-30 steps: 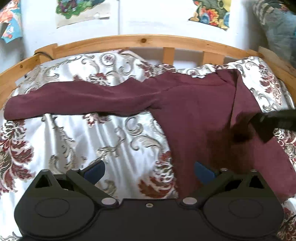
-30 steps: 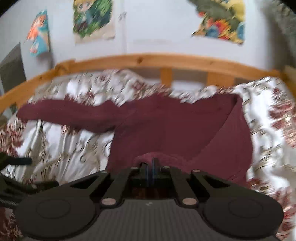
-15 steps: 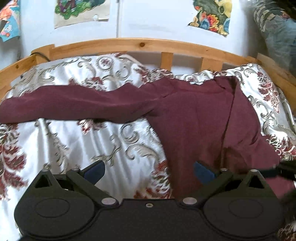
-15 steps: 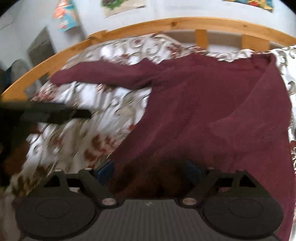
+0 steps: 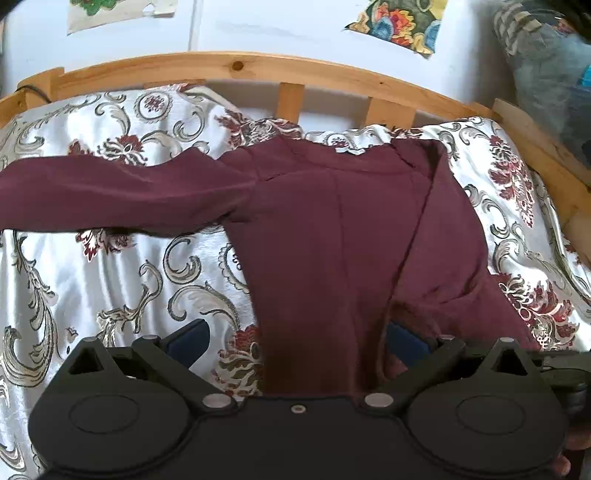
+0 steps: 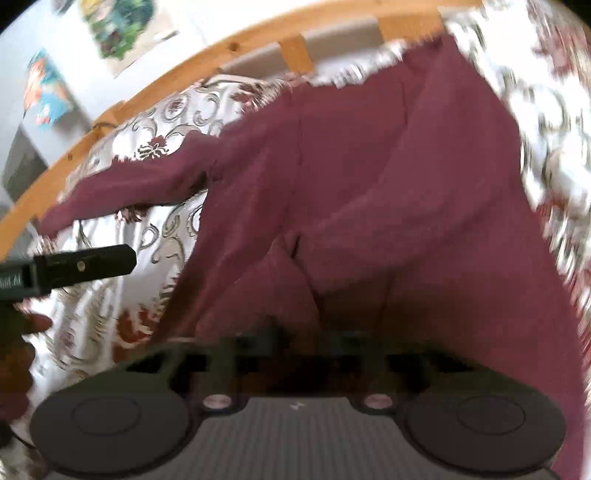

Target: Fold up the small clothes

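A maroon long-sleeved top (image 5: 332, 229) lies on a floral satin bedspread (image 5: 110, 280). Its right side is folded over the body and its left sleeve (image 5: 110, 195) stretches out to the left. My left gripper (image 5: 295, 341) is open, its fingers either side of the top's lower hem, just above it. In the right wrist view the top (image 6: 369, 166) fills the frame. My right gripper (image 6: 295, 354) is low over the hem; its fingers are blurred and hidden in fabric, so its state is unclear. The left gripper's body (image 6: 81, 264) shows at the left there.
A curved wooden bed rail (image 5: 258, 68) runs along the far side, with a white wall and posters (image 5: 399, 22) behind. A bundle of grey-blue cloth (image 5: 546, 66) sits at the far right. The bedspread extends to the left of the top.
The right gripper let go of the folded side, opened, and moved down to the hem with fast motion. The left gripper edged forward over the hem and stayed open.
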Demonstrator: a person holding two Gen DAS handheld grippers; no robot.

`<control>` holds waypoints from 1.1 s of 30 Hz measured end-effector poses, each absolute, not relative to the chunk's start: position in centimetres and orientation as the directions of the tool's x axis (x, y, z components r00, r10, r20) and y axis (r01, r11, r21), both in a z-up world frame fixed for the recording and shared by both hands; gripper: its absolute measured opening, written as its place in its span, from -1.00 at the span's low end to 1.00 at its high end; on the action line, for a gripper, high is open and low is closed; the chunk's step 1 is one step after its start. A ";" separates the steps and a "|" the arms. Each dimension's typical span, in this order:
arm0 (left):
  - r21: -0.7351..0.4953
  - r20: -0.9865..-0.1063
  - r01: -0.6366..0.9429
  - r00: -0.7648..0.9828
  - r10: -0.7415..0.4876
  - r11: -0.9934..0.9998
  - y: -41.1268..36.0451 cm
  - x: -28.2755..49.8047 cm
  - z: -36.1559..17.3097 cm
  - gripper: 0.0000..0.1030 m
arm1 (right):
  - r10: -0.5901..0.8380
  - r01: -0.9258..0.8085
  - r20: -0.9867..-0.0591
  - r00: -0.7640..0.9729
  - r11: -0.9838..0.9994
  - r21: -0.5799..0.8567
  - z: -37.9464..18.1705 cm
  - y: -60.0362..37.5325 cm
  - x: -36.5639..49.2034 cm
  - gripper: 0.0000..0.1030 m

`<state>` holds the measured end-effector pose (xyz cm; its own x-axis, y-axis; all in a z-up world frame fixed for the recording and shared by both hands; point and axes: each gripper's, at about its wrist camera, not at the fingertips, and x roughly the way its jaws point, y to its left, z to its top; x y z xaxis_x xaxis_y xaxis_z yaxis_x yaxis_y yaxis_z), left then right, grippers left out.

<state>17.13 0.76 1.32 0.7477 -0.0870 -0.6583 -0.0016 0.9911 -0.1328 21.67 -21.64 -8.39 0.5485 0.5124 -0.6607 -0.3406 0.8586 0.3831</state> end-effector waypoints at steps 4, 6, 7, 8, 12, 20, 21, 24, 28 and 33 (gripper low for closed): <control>-0.126 -0.659 0.013 0.746 -0.093 0.992 0.7 16.6 1.4 0.99 | 0.610 -0.236 -0.594 0.524 0.774 0.587 -7.8 -23.8 19.5 -0.80; -0.124 -0.660 0.016 0.745 -0.094 0.992 0.9 16.6 1.4 0.99 | 0.649 -0.189 -0.560 0.515 0.723 0.665 -7.6 -25.1 18.5 -0.80; -0.123 -0.661 0.015 0.745 -0.093 0.992 0.9 16.5 1.4 0.99 | 0.656 -0.166 -0.551 0.516 0.708 0.686 -7.6 -25.6 18.0 -0.80; -0.122 -0.662 0.013 0.744 -0.091 0.992 0.9 16.6 1.4 0.99 | 0.655 -0.141 -0.553 0.514 0.701 0.699 -7.7 -25.9 17.6 -0.80; -0.137 -0.671 0.007 0.735 -0.098 0.991 1.1 16.7 1.3 0.99 | 0.635 -0.066 -0.594 0.494 0.708 0.703 -9.0 -26.5 16.4 -0.80; -0.162 -0.664 0.082 0.728 -0.171 0.983 -0.4 16.5 0.8 0.99 | 0.585 -0.033 -0.652 0.481 0.756 0.654 -10.6 -27.6 14.6 -0.52; -0.178 -0.658 0.107 0.726 -0.199 0.978 -0.5 16.4 0.7 0.99 | 0.575 -0.052 -0.651 0.495 0.768 0.639 -10.2 -27.7 14.4 -0.47; -0.209 -0.650 0.188 0.706 -0.280 0.960 -1.4 16.1 0.4 0.99 | 0.529 -0.105 -0.630 0.568 0.806 0.582 -8.6 -28.6 14.3 0.01; -0.241 -0.666 0.277 0.650 -0.367 0.930 -3.2 16.5 -0.6 0.95 | 0.443 -0.137 -0.588 0.677 0.861 0.490 -6.7 -30.6 16.4 0.28; -0.281 -0.722 0.284 0.567 -0.397 0.917 -5.2 18.4 -2.2 0.46 | 0.264 -0.092 -0.515 0.815 0.938 0.335 -5.4 -32.5 22.0 0.28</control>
